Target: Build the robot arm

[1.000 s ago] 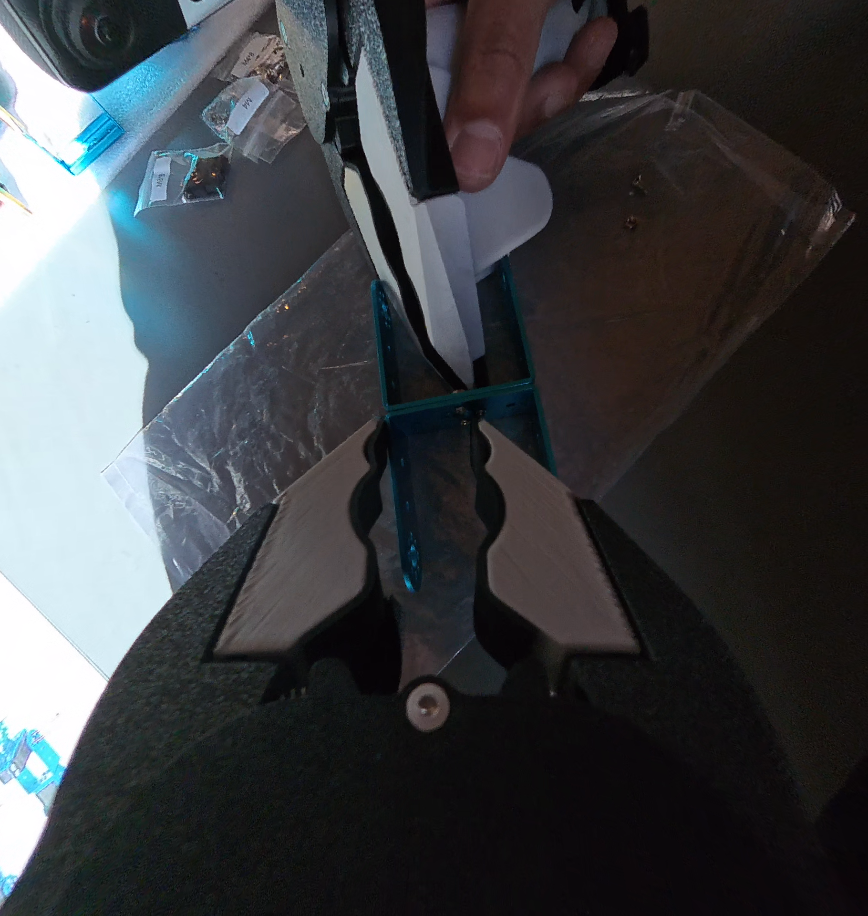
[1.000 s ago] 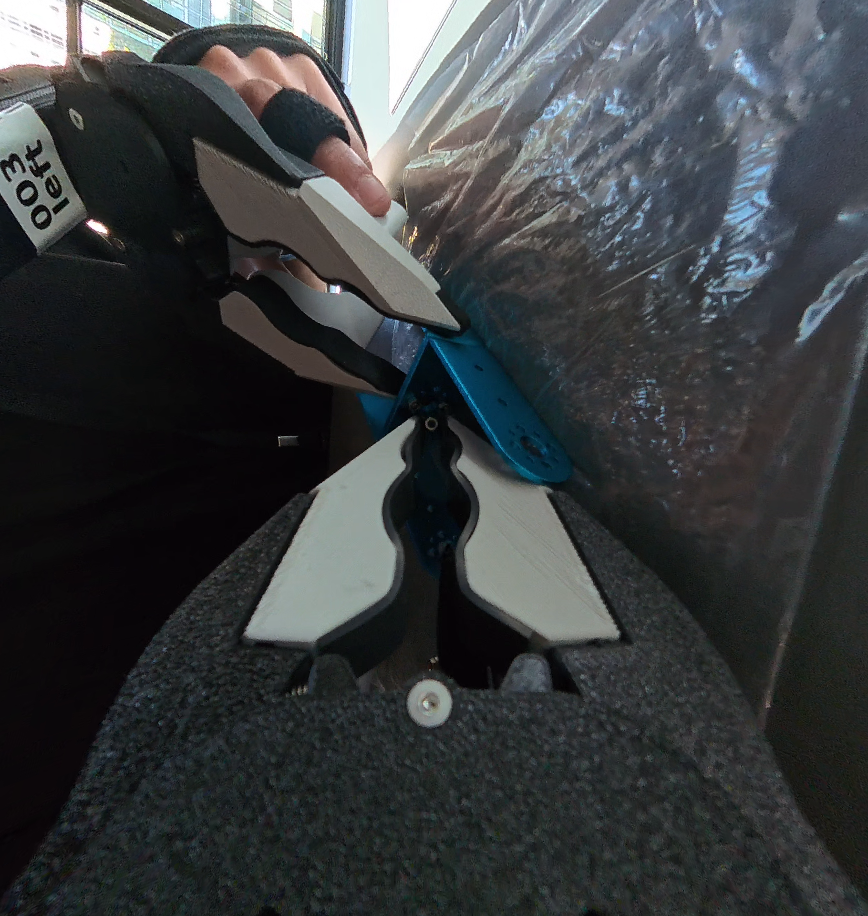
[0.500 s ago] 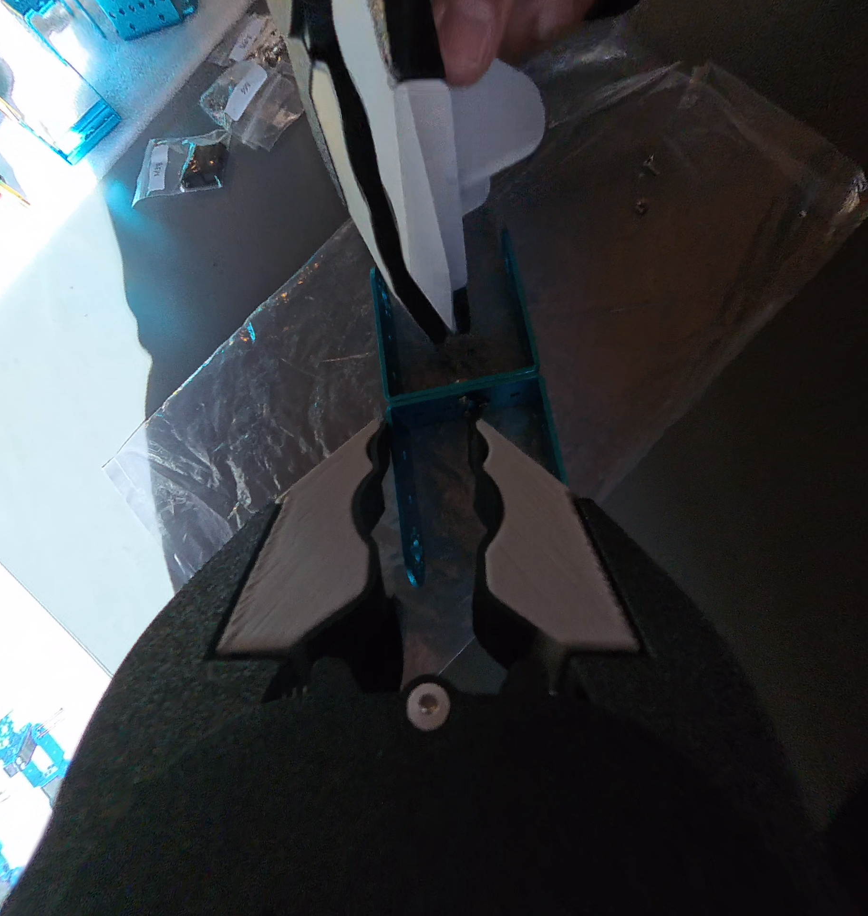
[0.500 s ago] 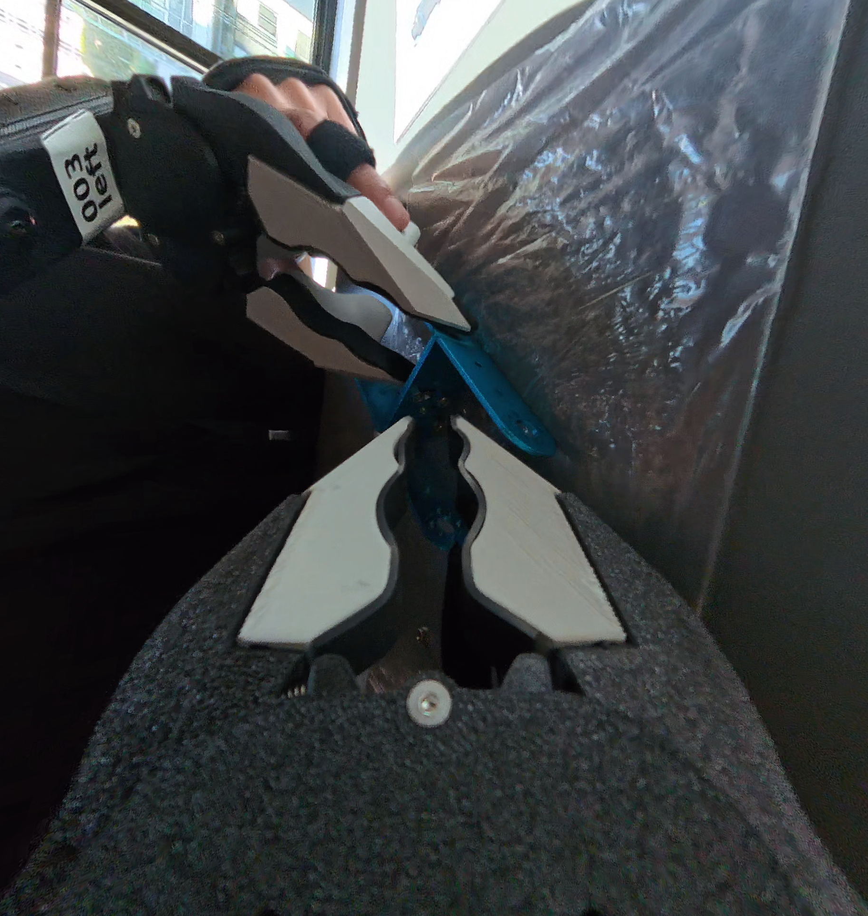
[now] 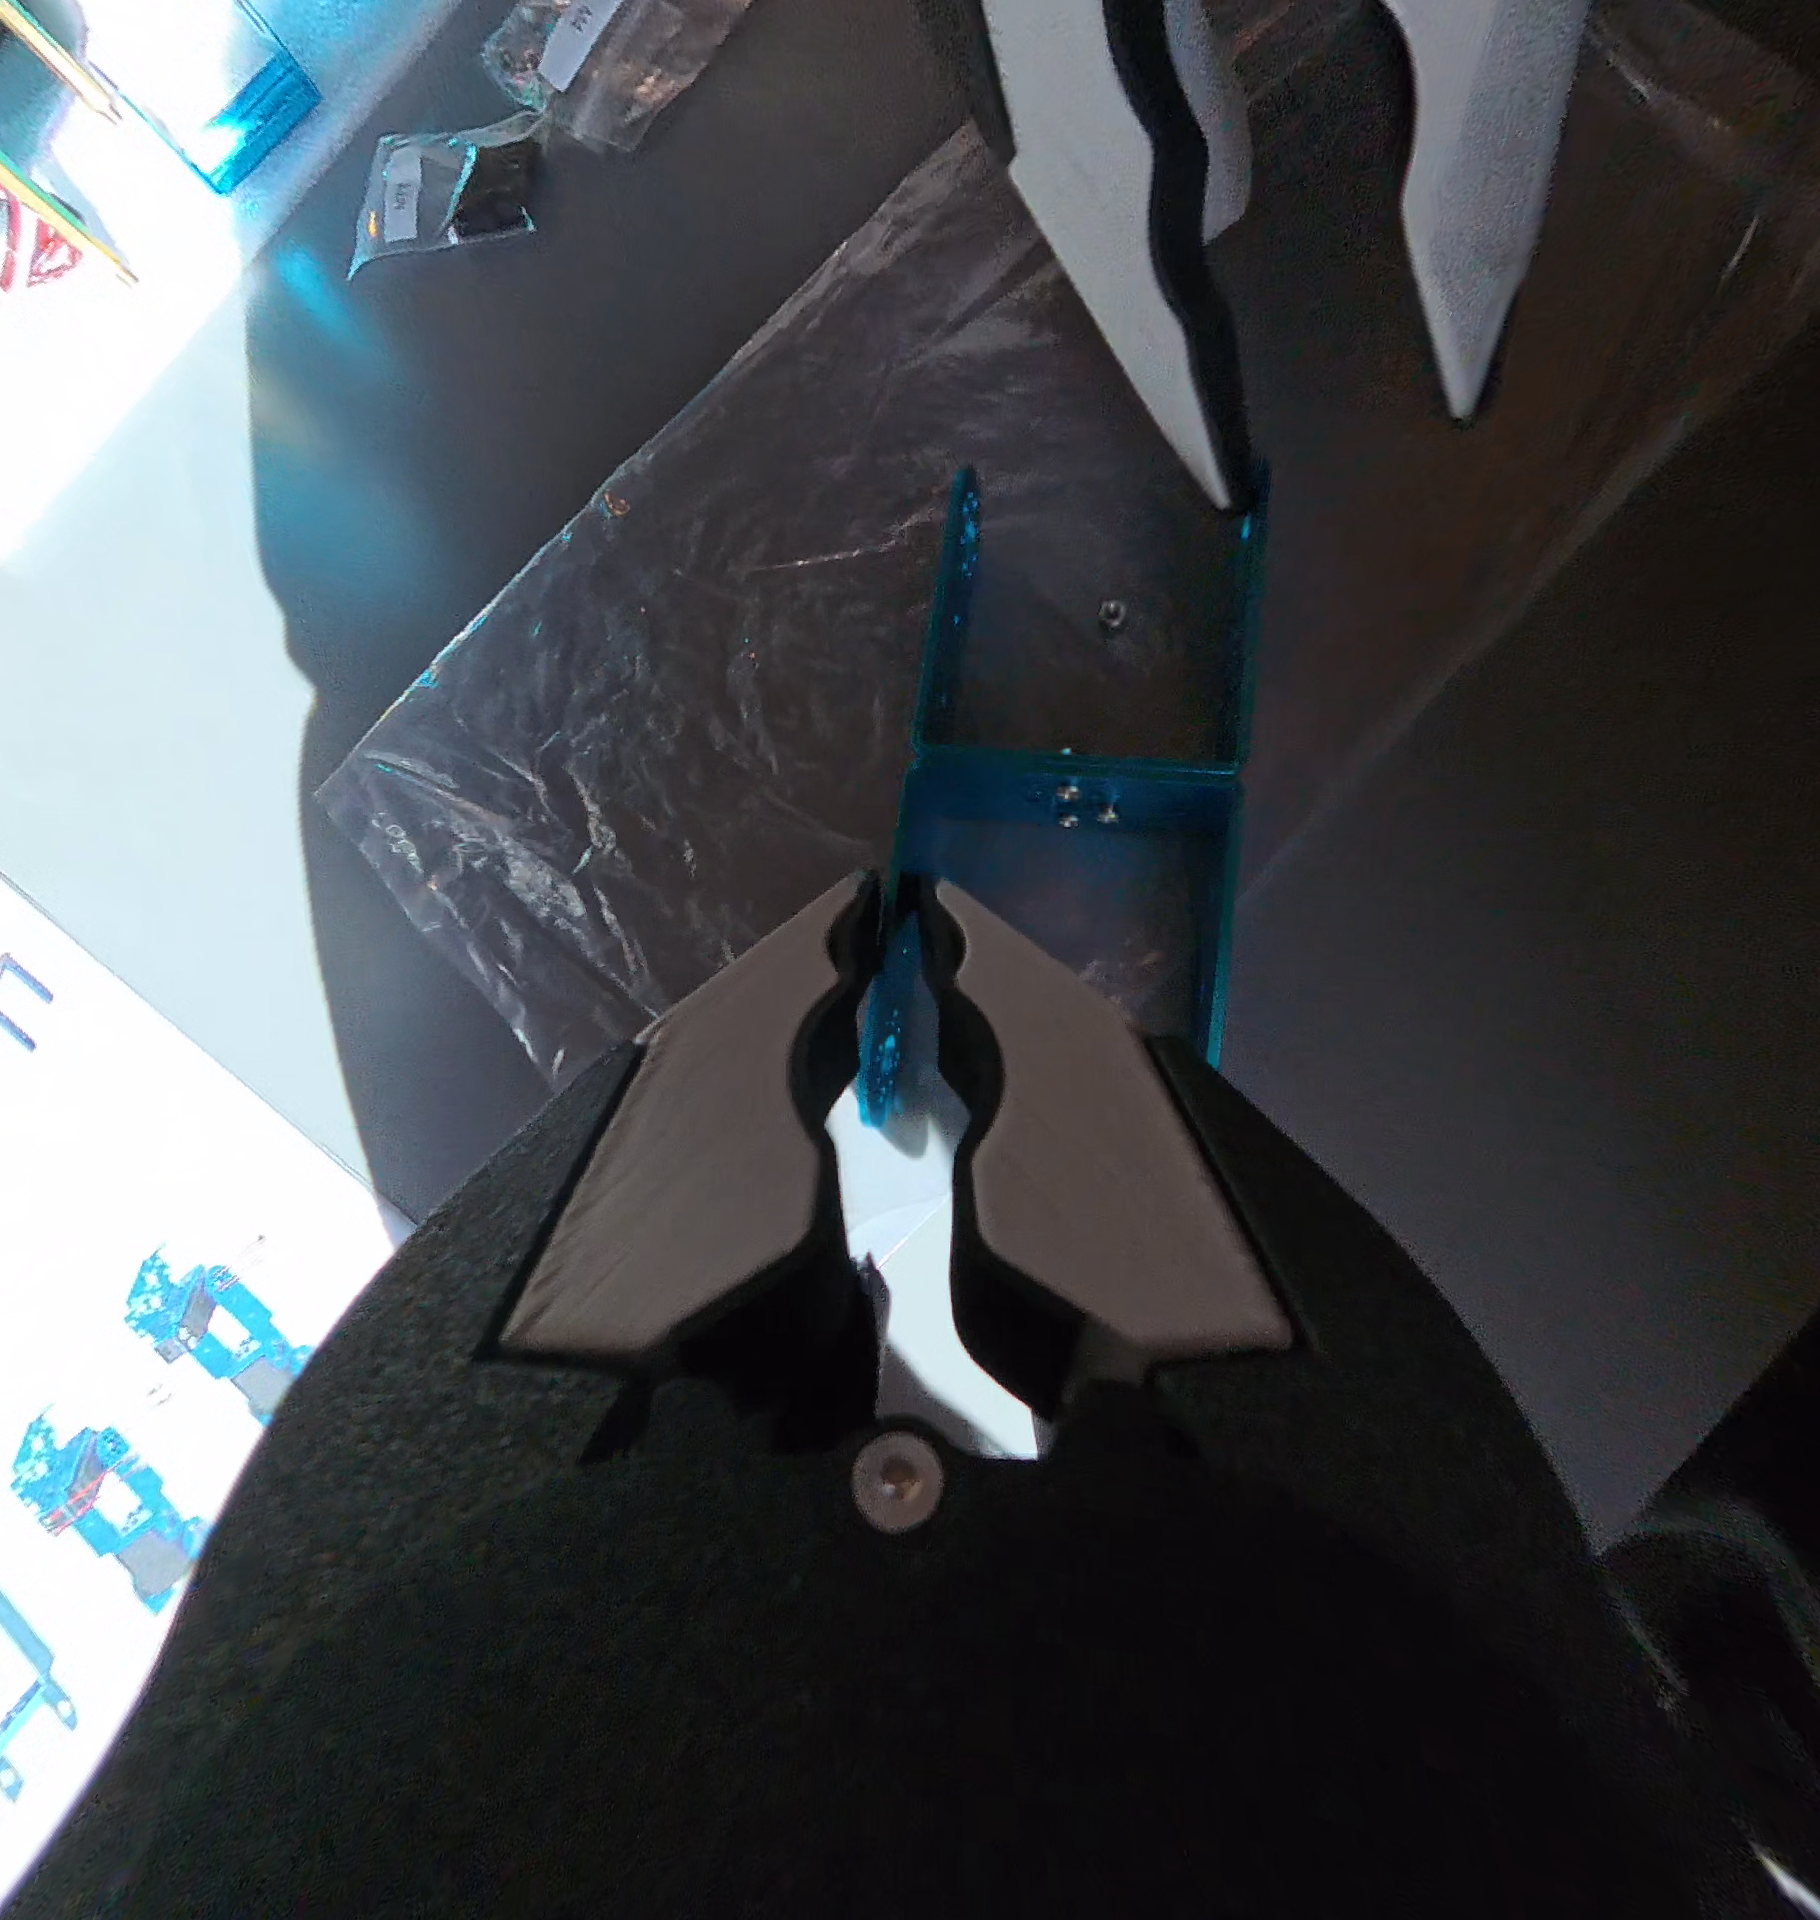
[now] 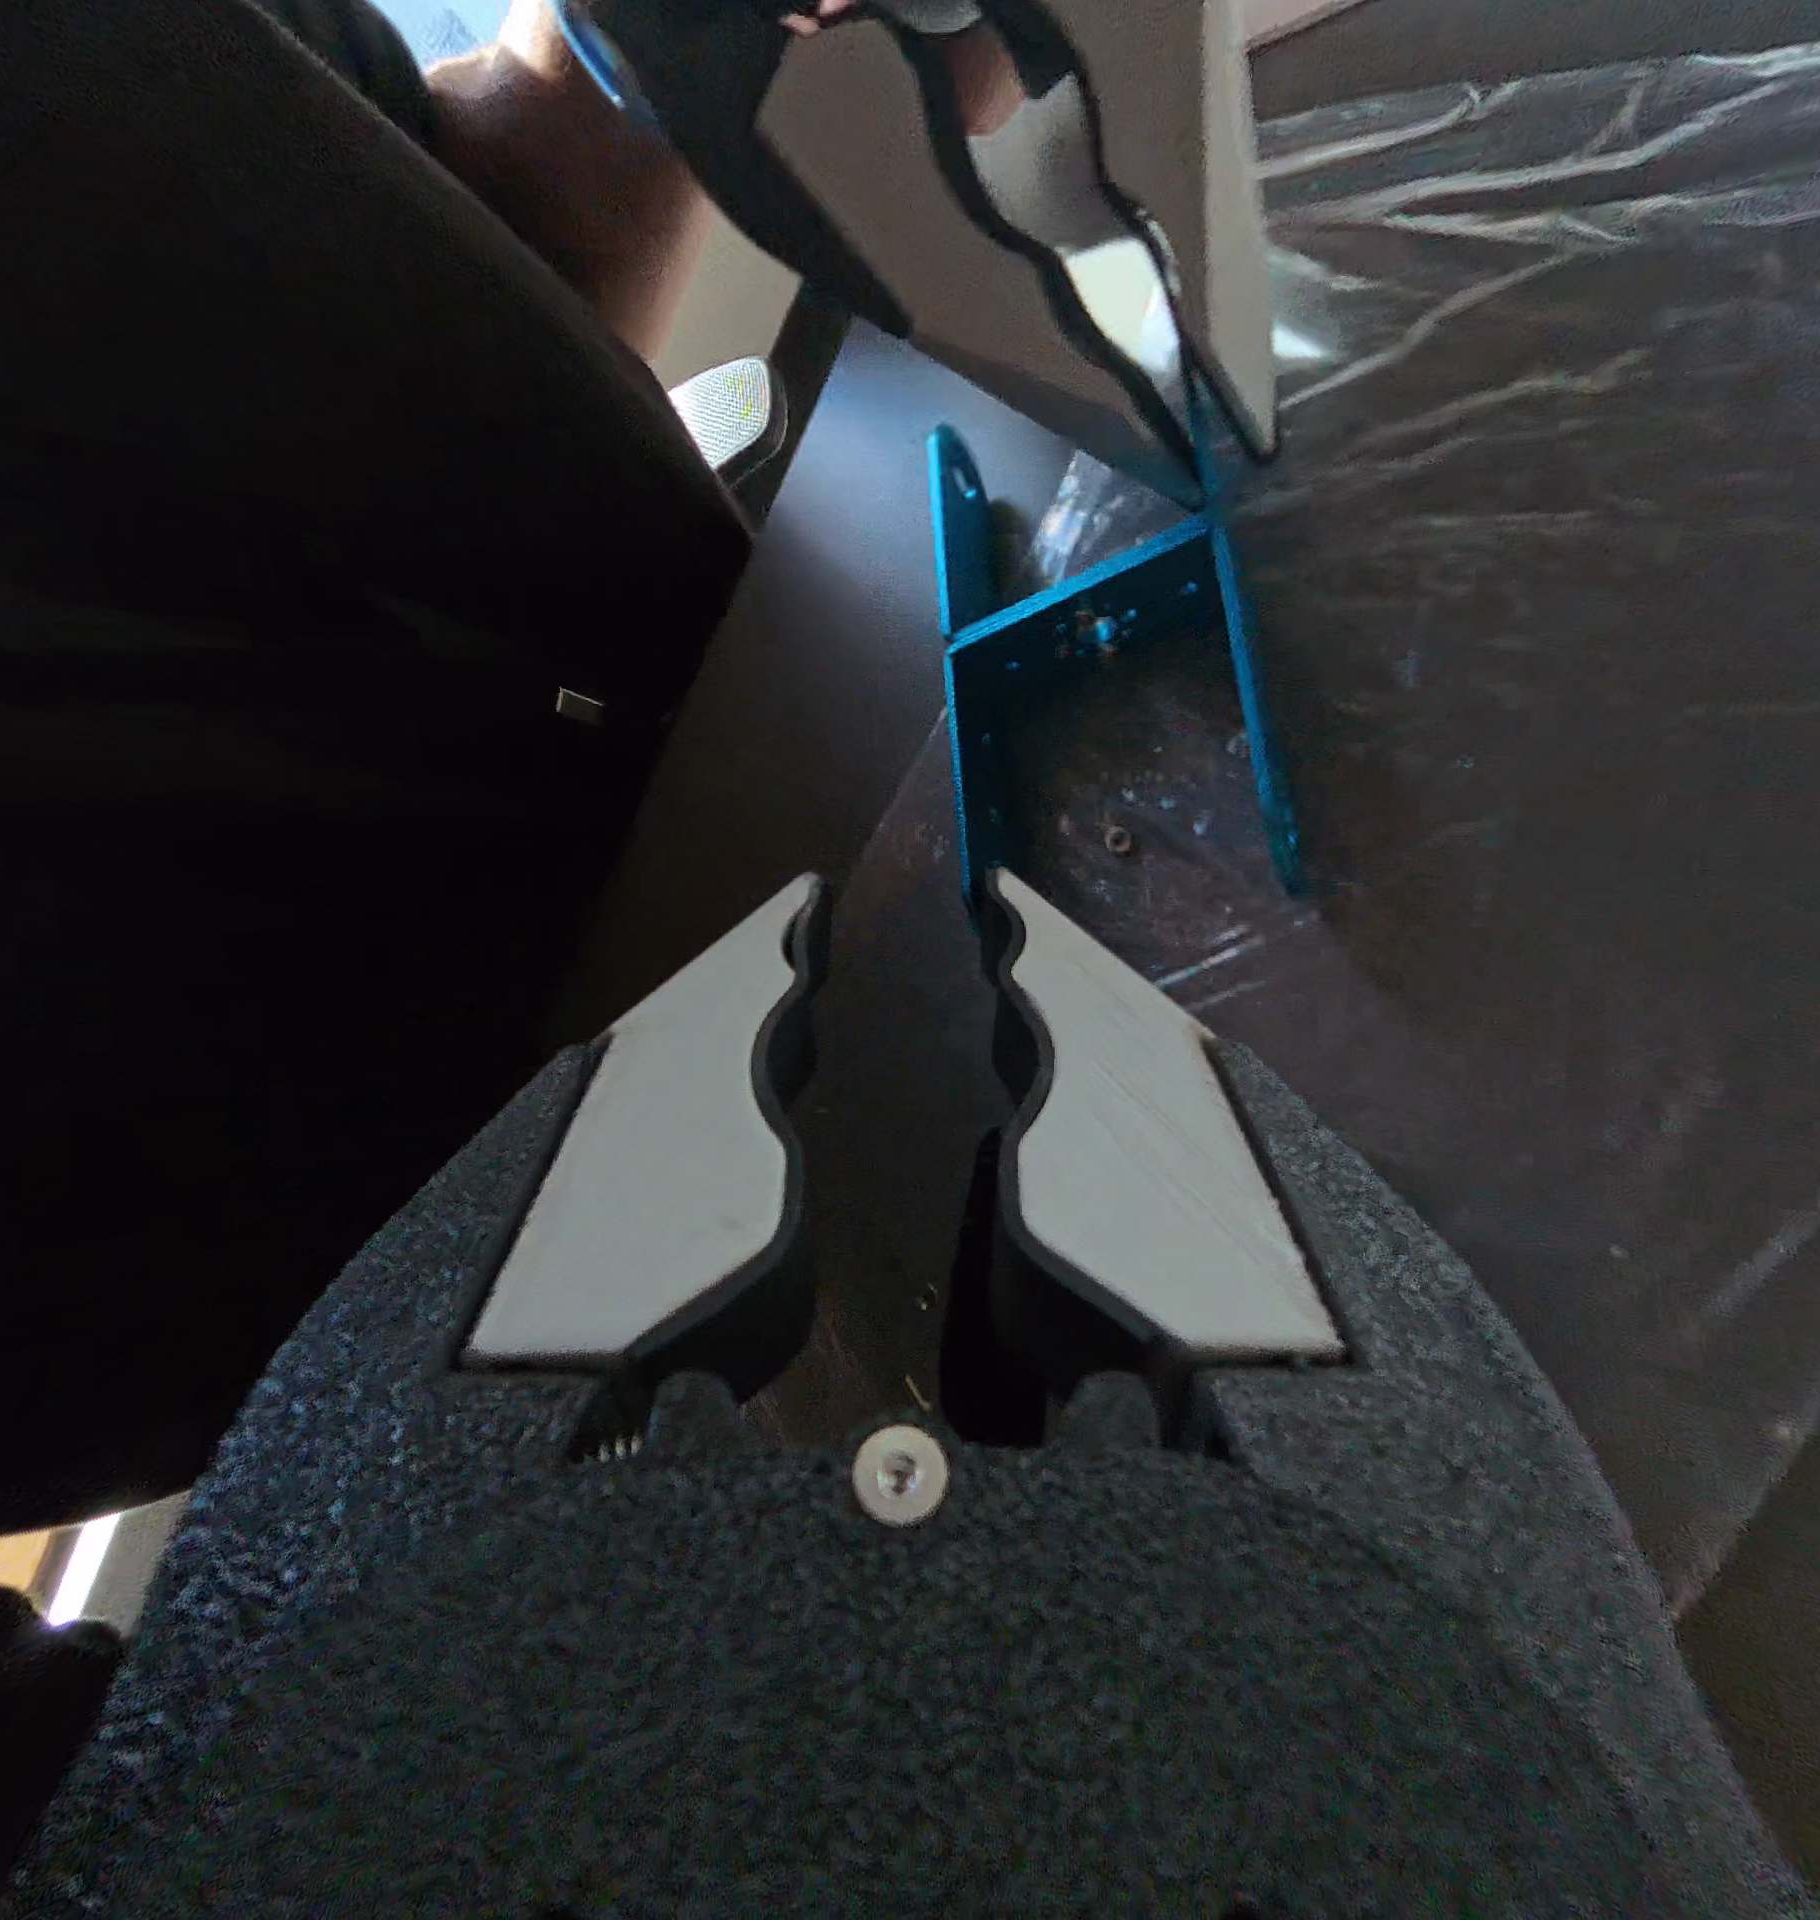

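A blue H-shaped metal bracket [image 5: 1077,805] stands over a clear plastic sheet [image 5: 677,675] on the dark table. My left gripper [image 5: 901,899] is shut on the near end of the bracket's left side plate. In the right wrist view the bracket [image 6: 1082,623] lies just ahead. My right gripper [image 6: 906,899] is open and empty, and its right fingertip sits against the near end of one side plate. The left gripper [image 6: 1212,447] shows there at the top, pinching the far plate. A small nut [image 5: 1112,615] lies on the sheet between the plates.
A printed instruction sheet [image 5: 64,1351] lies at the left. Small bags of parts [image 5: 449,187] and a blue part [image 5: 251,114] lie at the far left. A person's dark clothing [image 6: 262,623] fills the left of the right wrist view. About 10 centimeters separates my left fingertips from my right.
My right gripper has opened, let go of the bracket and drawn back. My left gripper has closed tight on the side plate. The bracket has swung to a new angle.
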A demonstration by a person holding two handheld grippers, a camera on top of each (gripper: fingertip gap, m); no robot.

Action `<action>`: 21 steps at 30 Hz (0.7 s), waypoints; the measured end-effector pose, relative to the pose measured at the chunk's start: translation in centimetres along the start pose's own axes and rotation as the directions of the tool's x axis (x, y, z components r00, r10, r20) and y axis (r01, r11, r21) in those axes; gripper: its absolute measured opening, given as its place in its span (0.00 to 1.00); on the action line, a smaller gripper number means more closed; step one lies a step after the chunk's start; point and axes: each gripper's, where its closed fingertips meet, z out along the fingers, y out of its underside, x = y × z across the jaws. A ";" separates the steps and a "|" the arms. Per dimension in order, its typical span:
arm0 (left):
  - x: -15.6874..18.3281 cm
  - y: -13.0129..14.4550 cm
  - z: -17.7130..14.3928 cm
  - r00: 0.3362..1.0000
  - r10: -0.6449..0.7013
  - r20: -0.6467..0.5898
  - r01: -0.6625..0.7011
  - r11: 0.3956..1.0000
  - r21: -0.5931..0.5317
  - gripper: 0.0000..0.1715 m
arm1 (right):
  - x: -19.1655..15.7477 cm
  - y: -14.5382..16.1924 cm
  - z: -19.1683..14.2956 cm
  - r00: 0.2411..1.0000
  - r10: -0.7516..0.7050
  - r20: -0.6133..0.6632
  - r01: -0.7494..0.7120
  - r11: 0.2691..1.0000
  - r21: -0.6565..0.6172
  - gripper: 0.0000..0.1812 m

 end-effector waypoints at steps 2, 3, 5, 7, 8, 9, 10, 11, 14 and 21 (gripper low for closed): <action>-0.2 0.2 0.0 0.999 0.032 -0.019 -0.032 0.999 0.004 0.04 | -0.4 -0.3 0.6 0.999 -0.051 0.003 0.051 0.999 -0.010 0.16; -0.1 0.2 0.0 0.998 0.053 -0.033 -0.053 0.999 0.007 0.04 | -0.1 -0.5 0.5 0.997 -0.078 -0.017 0.078 0.997 -0.005 0.13; -0.2 0.2 0.1 0.995 0.088 -0.054 -0.087 0.996 0.013 0.05 | 1.3 -1.7 -0.5 0.989 -0.106 -0.100 0.111 0.992 0.052 0.10; -0.2 0.4 0.1 0.993 0.099 -0.068 -0.099 0.995 0.009 0.06 | 2.0 -3.1 -1.6 0.979 -0.117 -0.168 0.138 0.983 0.120 0.07; -0.2 0.4 0.0 0.993 0.097 -0.073 -0.097 0.995 0.010 0.06 | 2.4 -3.1 -1.6 0.963 -0.154 -0.222 0.177 0.980 0.087 0.07; -0.2 0.3 0.0 0.993 0.089 -0.072 -0.088 0.996 0.016 0.07 | 2.5 -2.8 -1.4 0.941 -0.207 -0.267 0.223 0.974 0.032 0.06; -0.2 0.2 -0.1 0.994 0.079 -0.071 -0.078 0.997 0.025 0.08 | 3.1 -2.4 -1.2 0.909 -0.251 -0.333 0.253 0.967 -0.039 0.05; -0.2 0.1 -0.2 0.995 0.071 -0.072 -0.068 0.997 0.034 0.08 | 3.4 -2.0 -1.0 0.879 -0.290 -0.378 0.273 0.957 -0.099 0.05; -0.3 -0.1 -0.5 0.998 0.039 -0.051 -0.036 0.997 0.061 0.09 | 3.6 -1.3 -0.3 0.850 -0.325 -0.415 0.256 0.943 -0.213 0.06; -0.9 -0.4 -2.3 0.998 -0.070 0.005 0.068 0.987 0.144 0.10 | 4.2 -0.4 0.6 0.818 -0.357 -0.452 0.173 0.901 -0.398 0.06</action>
